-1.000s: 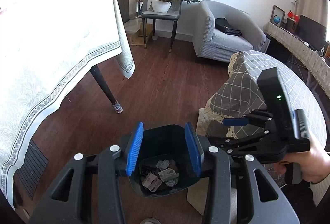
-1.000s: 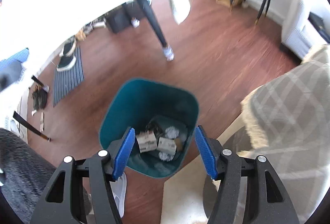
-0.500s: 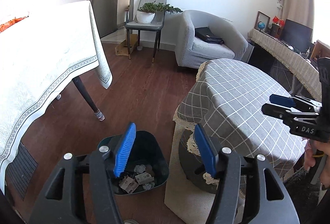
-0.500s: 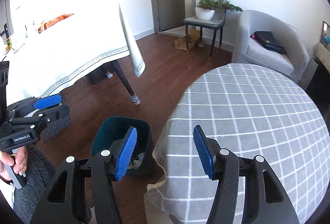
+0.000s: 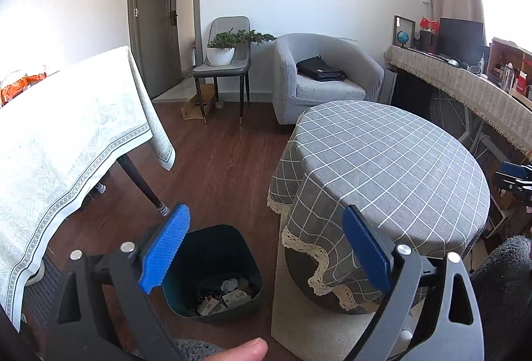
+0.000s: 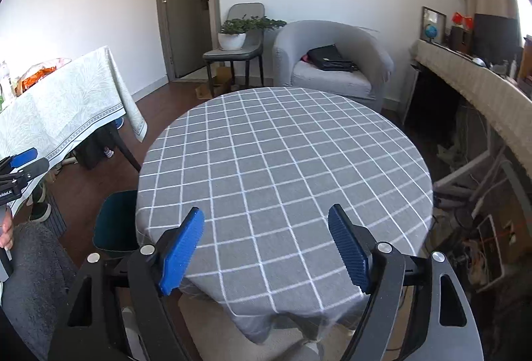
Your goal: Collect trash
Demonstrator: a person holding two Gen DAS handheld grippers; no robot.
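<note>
A dark teal trash bin point(image 5: 216, 271) stands on the wood floor left of the round table point(image 5: 382, 168). Several pieces of paper trash point(image 5: 226, 294) lie in its bottom. My left gripper point(image 5: 266, 248) is open and empty, held high above the bin and the table's edge. My right gripper point(image 6: 266, 248) is open and empty above the near edge of the round table point(image 6: 282, 161). In the right wrist view only part of the bin point(image 6: 114, 221) shows, beside the table. The grey checked cloth shows no trash on it.
A long table with a white cloth point(image 5: 66, 141) stands at the left. A grey armchair point(image 5: 326, 78) with a black bag, a chair with a potted plant point(image 5: 226, 52) and a sideboard point(image 5: 465, 85) line the far side. A beige mat point(image 5: 299, 327) lies under the round table.
Both grippers have risen and tilted up from looking down into the bin to looking across the room. Both stay open and empty.
</note>
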